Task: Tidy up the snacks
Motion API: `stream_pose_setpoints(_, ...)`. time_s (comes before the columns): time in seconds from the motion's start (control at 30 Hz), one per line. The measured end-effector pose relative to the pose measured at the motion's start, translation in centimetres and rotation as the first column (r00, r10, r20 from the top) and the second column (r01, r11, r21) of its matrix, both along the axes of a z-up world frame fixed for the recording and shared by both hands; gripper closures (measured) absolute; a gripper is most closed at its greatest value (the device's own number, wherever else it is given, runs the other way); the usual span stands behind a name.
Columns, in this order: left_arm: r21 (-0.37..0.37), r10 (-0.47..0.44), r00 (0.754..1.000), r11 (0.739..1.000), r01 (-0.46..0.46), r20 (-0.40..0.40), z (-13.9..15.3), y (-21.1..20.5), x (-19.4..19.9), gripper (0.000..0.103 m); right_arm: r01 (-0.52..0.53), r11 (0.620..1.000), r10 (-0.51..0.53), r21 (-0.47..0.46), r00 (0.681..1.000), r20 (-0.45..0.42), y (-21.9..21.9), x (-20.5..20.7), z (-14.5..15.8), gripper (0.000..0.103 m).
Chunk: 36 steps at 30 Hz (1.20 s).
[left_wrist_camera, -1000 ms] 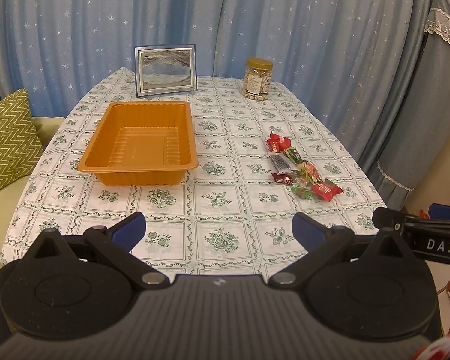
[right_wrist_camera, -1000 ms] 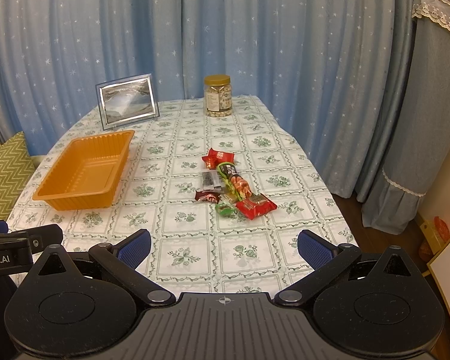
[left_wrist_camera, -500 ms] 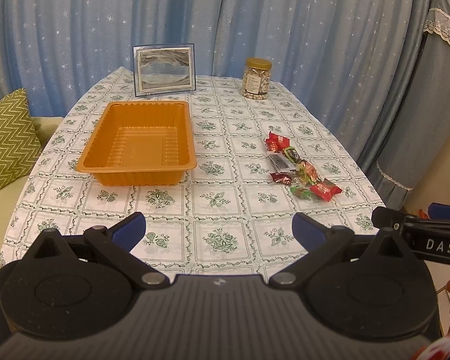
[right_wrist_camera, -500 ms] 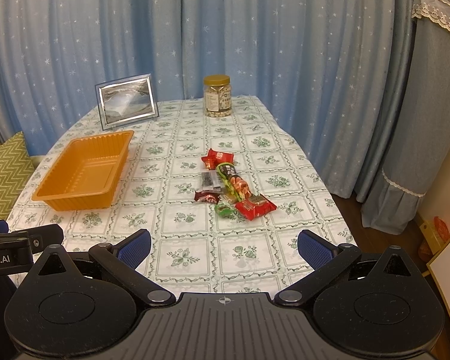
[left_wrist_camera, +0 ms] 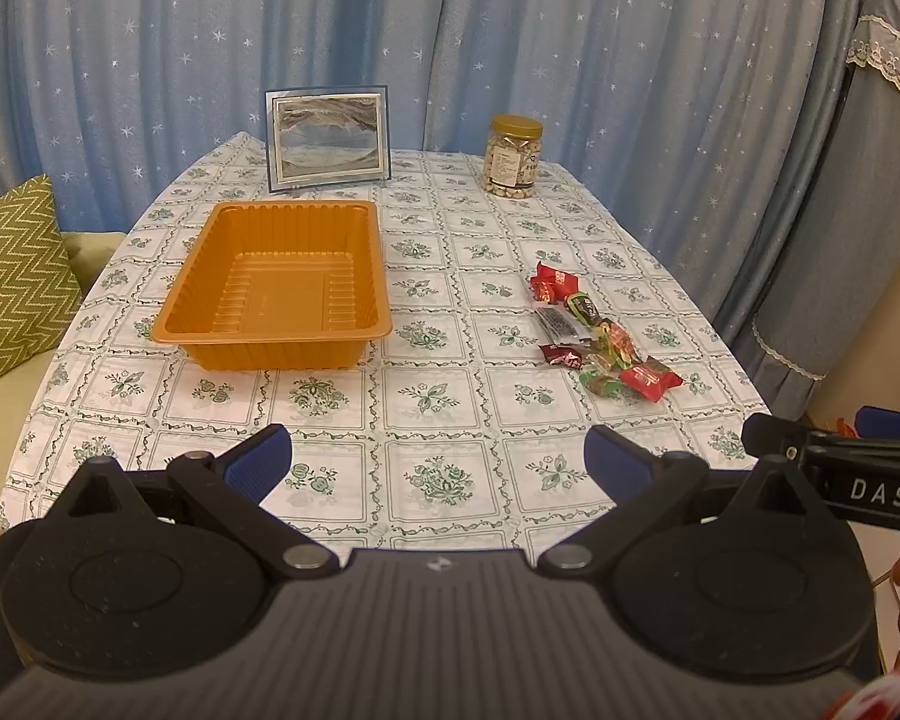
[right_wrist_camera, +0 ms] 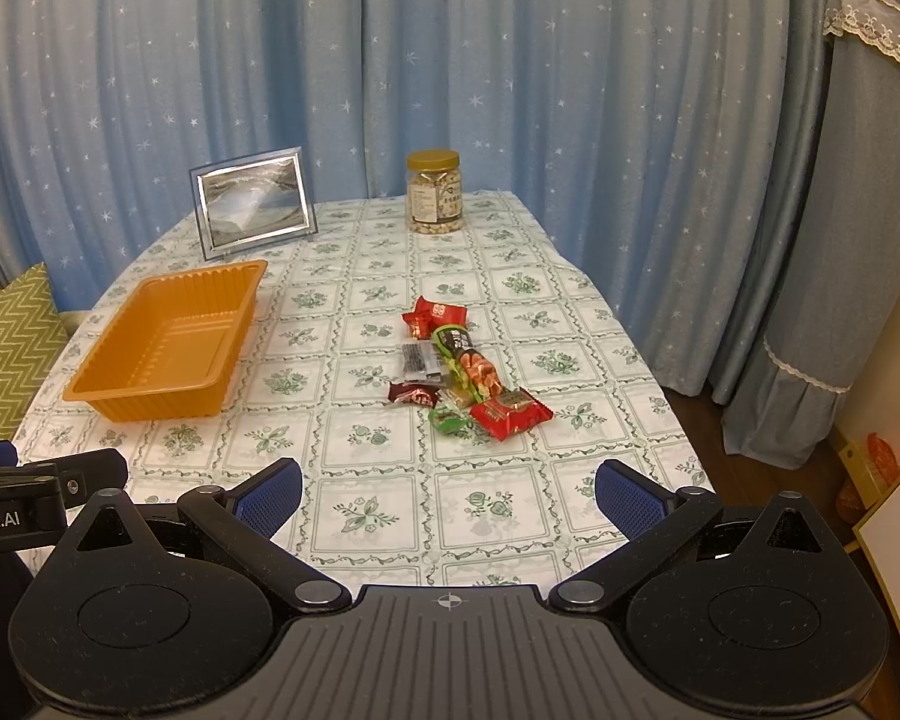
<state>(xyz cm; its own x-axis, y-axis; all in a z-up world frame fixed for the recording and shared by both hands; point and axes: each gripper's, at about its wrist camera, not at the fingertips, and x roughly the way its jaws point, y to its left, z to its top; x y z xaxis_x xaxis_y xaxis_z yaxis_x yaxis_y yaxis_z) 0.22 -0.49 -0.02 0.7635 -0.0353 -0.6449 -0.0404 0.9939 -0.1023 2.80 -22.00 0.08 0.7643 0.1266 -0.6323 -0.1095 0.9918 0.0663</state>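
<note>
On the table's right side, overlapping snack packets (right_wrist_camera: 465, 375) hide each other; both grippers' fingers (left_wrist_camera: 257, 463) (right_wrist_camera: 627, 498) spread wide, empty.

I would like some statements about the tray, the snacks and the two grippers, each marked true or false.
1. The orange tray holds no snacks. True.
2. The wrapped snacks lie in a cluster on the tablecloth. True.
3. The right gripper holds a red packet. False: its fingers are apart and hold nothing.
4. The jar stands inside the tray. False: it stands at the far end of the table.
5. The left gripper is open. True.
</note>
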Motion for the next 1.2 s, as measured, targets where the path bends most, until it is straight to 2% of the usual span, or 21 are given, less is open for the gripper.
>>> stream_pose_setpoints(1.0, -0.003, 0.0, 1.0, 1.0, 0.0, -0.002, 0.06, 0.01, 0.07, 0.0, 0.002, 1.0, -0.002, 0.002, 1.0, 0.0, 0.06, -0.05, 0.04, 0.0)
stream_pose_setpoints(1.2, -0.032, -0.003, 1.0, 0.999, 0.003, -0.009, -0.26, -0.53, 0.58, 0.0, 0.015, 1.0, -0.015, 0.024, 1.0, 0.006, -0.65, 0.39, -0.36, 0.0)
